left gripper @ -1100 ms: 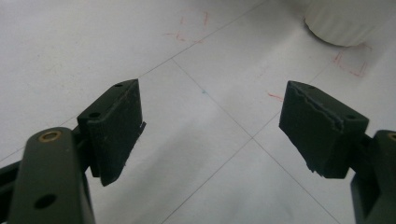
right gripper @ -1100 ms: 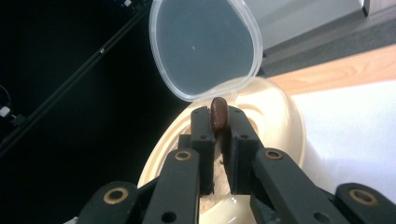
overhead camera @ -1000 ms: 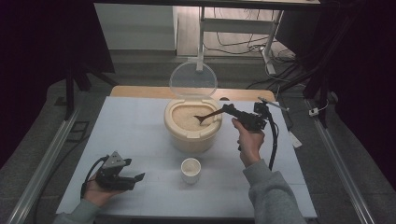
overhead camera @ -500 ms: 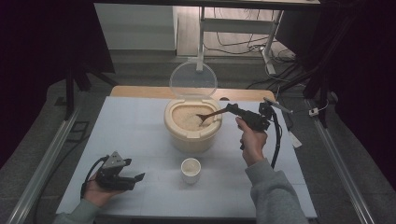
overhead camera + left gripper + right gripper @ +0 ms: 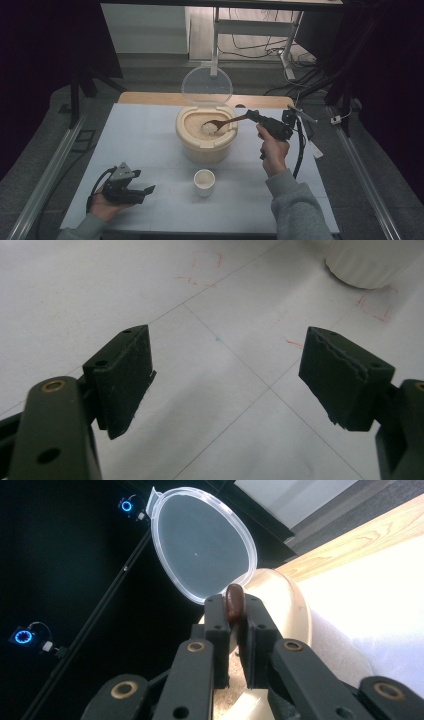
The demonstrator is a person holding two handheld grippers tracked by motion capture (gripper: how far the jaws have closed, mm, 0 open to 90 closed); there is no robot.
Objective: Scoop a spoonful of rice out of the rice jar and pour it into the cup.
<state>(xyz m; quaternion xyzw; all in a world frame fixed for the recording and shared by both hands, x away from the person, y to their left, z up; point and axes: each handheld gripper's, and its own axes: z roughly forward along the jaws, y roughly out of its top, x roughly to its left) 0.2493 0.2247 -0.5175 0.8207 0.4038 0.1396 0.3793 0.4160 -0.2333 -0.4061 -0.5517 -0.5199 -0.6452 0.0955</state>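
Table (image 5: 150, 130) open around left tool (image 5: 225, 385); right tool (image 5: 235, 630) grips spoon (image 5: 225, 121).

Raised lid (image 5: 206, 85) walls off the rice container (image 5: 205, 142) at the rear; its mouth is open above. Cup (image 5: 204, 182) stands just before it; bare tabletop (image 5: 145, 135) to the left.

in the left gripper view the white cup (image 5: 372, 262) is cut off by the top edge; the jaws hide the brown spoon's (image 5: 234, 602) bowl in the right gripper view.
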